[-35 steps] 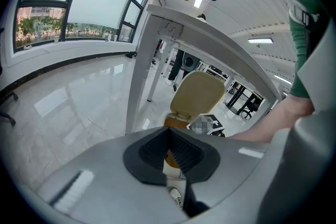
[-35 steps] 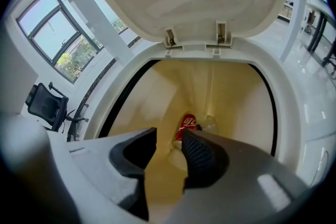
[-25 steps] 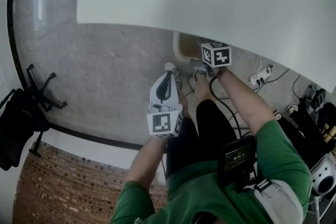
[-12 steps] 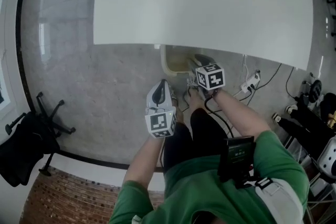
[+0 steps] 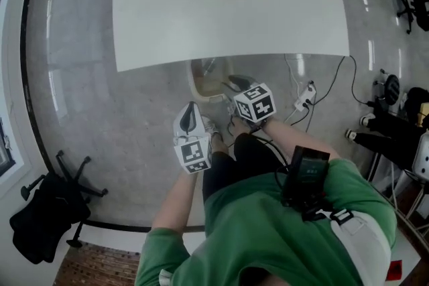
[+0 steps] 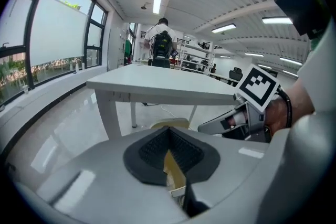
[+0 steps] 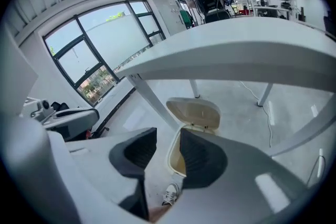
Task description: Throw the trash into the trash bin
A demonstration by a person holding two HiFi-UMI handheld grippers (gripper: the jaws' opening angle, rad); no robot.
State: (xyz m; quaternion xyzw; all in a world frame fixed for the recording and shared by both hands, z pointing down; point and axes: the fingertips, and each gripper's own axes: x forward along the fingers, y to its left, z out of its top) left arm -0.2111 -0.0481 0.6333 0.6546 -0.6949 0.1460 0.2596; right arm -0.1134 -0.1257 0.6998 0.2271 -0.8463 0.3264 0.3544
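The left gripper (image 6: pixel 169 136) has its jaws pressed together. A yellowish sliver shows in the gap, probably the bin beyond rather than trash. The right gripper (image 7: pixel 168 147) is held with jaws apart and empty. Just ahead stands the trash bin (image 7: pixel 176 160) on the floor, lid (image 7: pixel 195 112) up, under the edge of the table (image 5: pixel 228 3). No trash shows anywhere, so the throw looks finished.
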